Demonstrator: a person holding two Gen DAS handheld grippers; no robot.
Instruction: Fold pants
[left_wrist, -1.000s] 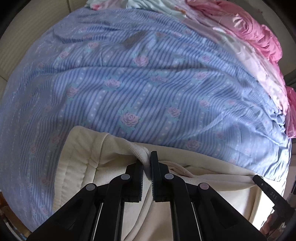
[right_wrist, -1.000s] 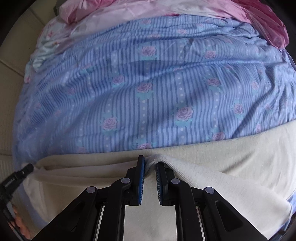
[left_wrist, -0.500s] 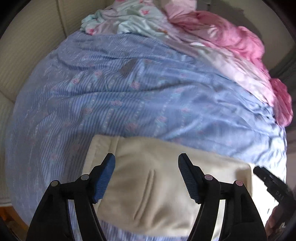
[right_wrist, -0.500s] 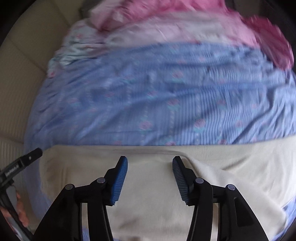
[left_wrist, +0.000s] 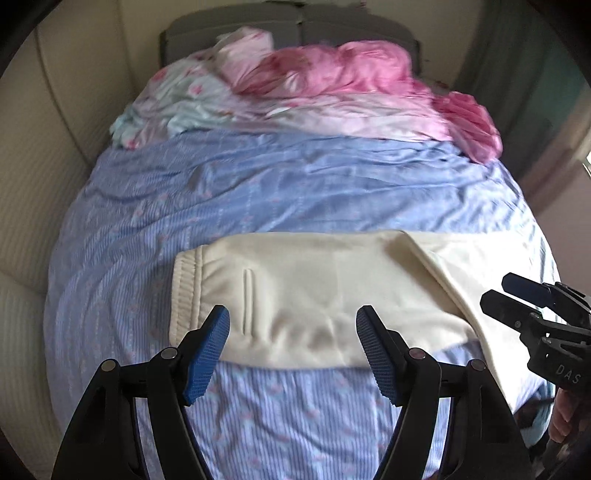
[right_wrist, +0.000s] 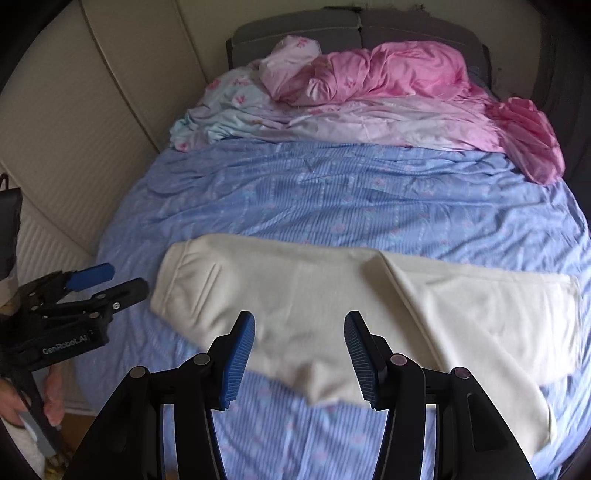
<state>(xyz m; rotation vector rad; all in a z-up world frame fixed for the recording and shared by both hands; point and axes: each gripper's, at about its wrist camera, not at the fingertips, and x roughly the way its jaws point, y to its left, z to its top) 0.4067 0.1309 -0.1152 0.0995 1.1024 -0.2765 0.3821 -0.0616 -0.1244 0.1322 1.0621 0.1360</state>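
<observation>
The cream pants (left_wrist: 317, 291) lie flat across the near part of the bed, waistband to the left, legs to the right; they also show in the right wrist view (right_wrist: 332, 295). One leg lies folded over the other. My left gripper (left_wrist: 293, 350) is open and empty, held above the pants' near edge; it also appears at the left of the right wrist view (right_wrist: 107, 282). My right gripper (right_wrist: 299, 354) is open and empty, above the near edge by the crotch; it shows at the right of the left wrist view (left_wrist: 506, 291).
The bed has a blue striped floral sheet (right_wrist: 351, 206). Crumpled pink bedding (right_wrist: 406, 70) and pale floral cloth (right_wrist: 229, 107) lie at the head, against a grey headboard (right_wrist: 295, 33). A cream panelled wall (right_wrist: 74, 110) runs along the left side.
Both grippers were shut on the pants' edge one second ago. They have let go, opened wide and pulled back and up. The pants now lie folded on the sheet.
</observation>
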